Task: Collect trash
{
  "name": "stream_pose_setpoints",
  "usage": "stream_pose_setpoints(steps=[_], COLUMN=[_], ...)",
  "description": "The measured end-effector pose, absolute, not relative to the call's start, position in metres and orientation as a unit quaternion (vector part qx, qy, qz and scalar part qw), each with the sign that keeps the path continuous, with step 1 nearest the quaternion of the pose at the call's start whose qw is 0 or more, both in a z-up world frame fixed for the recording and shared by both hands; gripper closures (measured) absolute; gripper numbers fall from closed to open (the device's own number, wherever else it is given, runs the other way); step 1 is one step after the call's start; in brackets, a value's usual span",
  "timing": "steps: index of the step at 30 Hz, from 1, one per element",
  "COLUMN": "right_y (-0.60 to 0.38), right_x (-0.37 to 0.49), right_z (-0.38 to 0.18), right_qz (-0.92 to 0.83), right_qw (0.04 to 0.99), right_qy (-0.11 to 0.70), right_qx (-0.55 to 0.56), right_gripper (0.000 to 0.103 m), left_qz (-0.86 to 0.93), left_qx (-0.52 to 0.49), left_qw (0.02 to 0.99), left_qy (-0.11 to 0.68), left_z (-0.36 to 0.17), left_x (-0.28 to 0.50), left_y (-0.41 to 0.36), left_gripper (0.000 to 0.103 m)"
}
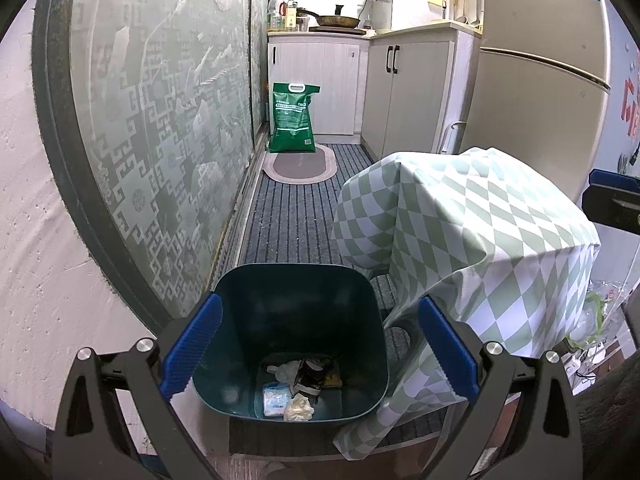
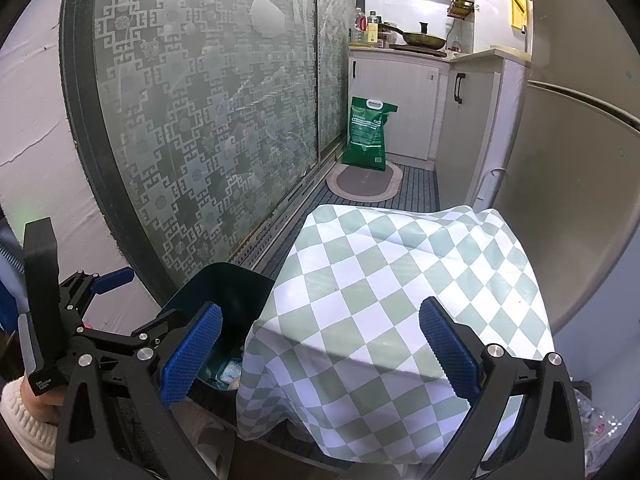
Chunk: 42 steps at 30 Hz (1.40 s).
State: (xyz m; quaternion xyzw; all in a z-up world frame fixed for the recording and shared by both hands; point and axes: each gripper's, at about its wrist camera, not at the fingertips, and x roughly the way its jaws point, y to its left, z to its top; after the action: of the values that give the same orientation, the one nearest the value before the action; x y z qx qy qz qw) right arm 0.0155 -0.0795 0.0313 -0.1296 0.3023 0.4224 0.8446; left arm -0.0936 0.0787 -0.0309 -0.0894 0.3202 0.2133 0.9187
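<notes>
Dark green plastic bin [image 1: 292, 332] sits on the floor right under our left gripper [image 1: 320, 344], whose blue pads [image 1: 192, 348] are spread wide and hold nothing. From the left wrist view we look straight down into the bin, framed between the two fingers. Trash [image 1: 298, 384] lies at the bottom: a white-and-blue packet [image 1: 274, 398] at about 7 o'clock, a crumpled pale wad [image 1: 299, 408] at 6, a dark torn wrapper [image 1: 310, 376] in the middle and something whitish [image 1: 282, 370] at 10, which we cannot make out well.

At 3 o'clock of the bin stands a table under a green-and-white checked cloth [image 1: 472, 232], its hem hanging just beside the bin's rim. The tabletop looks bare as far as we see.

Our right gripper [image 2: 320, 344] hangs over that cloth [image 2: 392, 300], fingers wide apart, gripping nothing. In the right wrist view the bin [image 2: 224, 292] is at 9 o'clock of the table, partly hidden behind the gripper's blue pad [image 2: 192, 352], with the packet [image 2: 231, 370] peeking out. The left gripper [image 2: 108, 280] shows at far 9 o'clock, held by a hand in a white knit sleeve [image 2: 24, 420].

Frosted patterned sliding door [image 1: 160, 140] runs along the 9 o'clock side. At 12 o'clock, well apart, a green sack [image 1: 293, 118] stands on an oval mat [image 1: 300, 166] before white cabinets [image 1: 320, 80]; a fridge [image 1: 540, 80] is at 2 o'clock.
</notes>
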Motion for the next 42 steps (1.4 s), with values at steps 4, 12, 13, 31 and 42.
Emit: stream_pose_setpoints(steps=[4, 12, 13, 31, 42], right_y=[-0.0797, -0.0806, -0.0807, -0.0811, -0.0816], right_x=[0.0159, 0.0165, 0.0168, 0.0167, 0.0171], right_z=[0.0312, 0.0312, 0.0309, 0.0306, 0.0307], right_qz=[0.423, 0.423, 0.423, 0.422, 0.423], right_qw=[0.845, 0.844, 0.844, 0.845, 0.844], right_qy=[0.302, 0.303, 0.303, 0.303, 0.303], right_qx=[-0.129, -0.128, -0.128, -0.128, -0.128], right_gripper=[0.003, 0.003, 0.003, 0.003, 0.003], left_qz=[0.212, 0.21, 0.209, 0.207, 0.207], left_qx=[-0.087, -0.087, -0.087, -0.087, -0.087], left_qw=[0.919, 0.92, 0.921, 0.921, 0.92], left_qy=[0.32, 0.318, 0.318, 0.319, 0.321], left_z=[-0.0299, -0.028, -0.0279, -0.0273, -0.0283], left_x=[-0.0921, -0.091, -0.0909, -0.0901, -0.0887], left_y=[0.0759, 0.0738, 0.0735, 0.0722, 0.0686], left_gripper=[0.003, 0.003, 0.003, 0.003, 0.003])
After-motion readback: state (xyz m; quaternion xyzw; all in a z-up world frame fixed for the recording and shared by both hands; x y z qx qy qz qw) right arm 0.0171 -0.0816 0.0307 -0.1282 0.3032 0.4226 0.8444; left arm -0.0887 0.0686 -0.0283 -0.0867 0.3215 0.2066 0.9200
